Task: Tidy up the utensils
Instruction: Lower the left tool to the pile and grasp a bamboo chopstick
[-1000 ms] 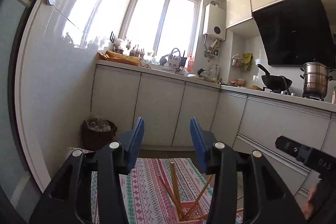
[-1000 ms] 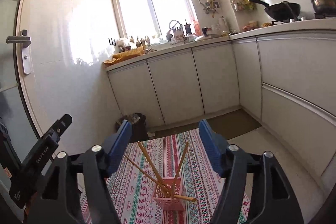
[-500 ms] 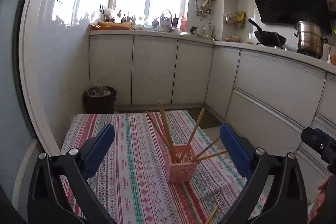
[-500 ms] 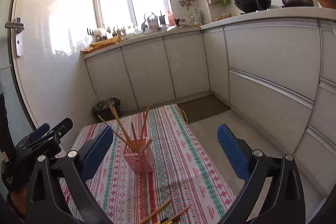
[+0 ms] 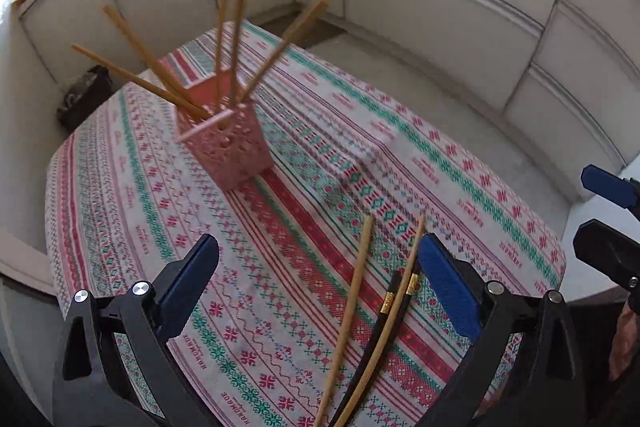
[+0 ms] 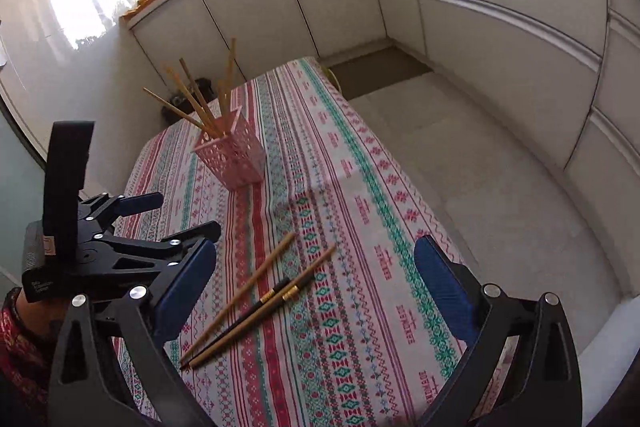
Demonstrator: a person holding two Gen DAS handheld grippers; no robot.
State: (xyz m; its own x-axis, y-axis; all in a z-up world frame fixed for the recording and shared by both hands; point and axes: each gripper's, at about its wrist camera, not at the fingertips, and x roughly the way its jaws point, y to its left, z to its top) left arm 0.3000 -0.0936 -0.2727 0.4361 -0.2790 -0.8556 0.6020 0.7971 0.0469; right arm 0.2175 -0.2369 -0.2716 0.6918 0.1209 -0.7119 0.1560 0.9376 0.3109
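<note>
A pink perforated holder [image 5: 230, 151] [image 6: 236, 157] stands on the patterned tablecloth with several wooden chopsticks leaning out of it. Three loose chopsticks lie nearer me: a plain wooden one [image 5: 352, 303] [image 6: 244, 289], a black one with a gold band [image 5: 380, 323] [image 6: 260, 305] and a wooden one [image 5: 400, 307] [image 6: 280, 301] crossing it. My left gripper [image 5: 318, 255] [image 6: 184, 215] hangs open above the cloth, the loose chopsticks low between its fingers, untouched. My right gripper [image 6: 316, 255] [image 5: 580, 207] is open too, above the same chopsticks. Neither holds anything.
The table [image 6: 360, 211] ends at its right edge over a pale tiled floor [image 6: 480, 167]. White cabinets [image 6: 500, 39] line the back and right walls. A dark bin [image 5: 82, 95] sits on the floor beyond the far left corner. A red patterned sleeve [image 6: 16, 343] shows behind the left gripper.
Both grippers have dropped and tilted down from facing the window and counters to looking onto the table. Both sets of jaws have spread wide. The loose chopsticks have come into view.
</note>
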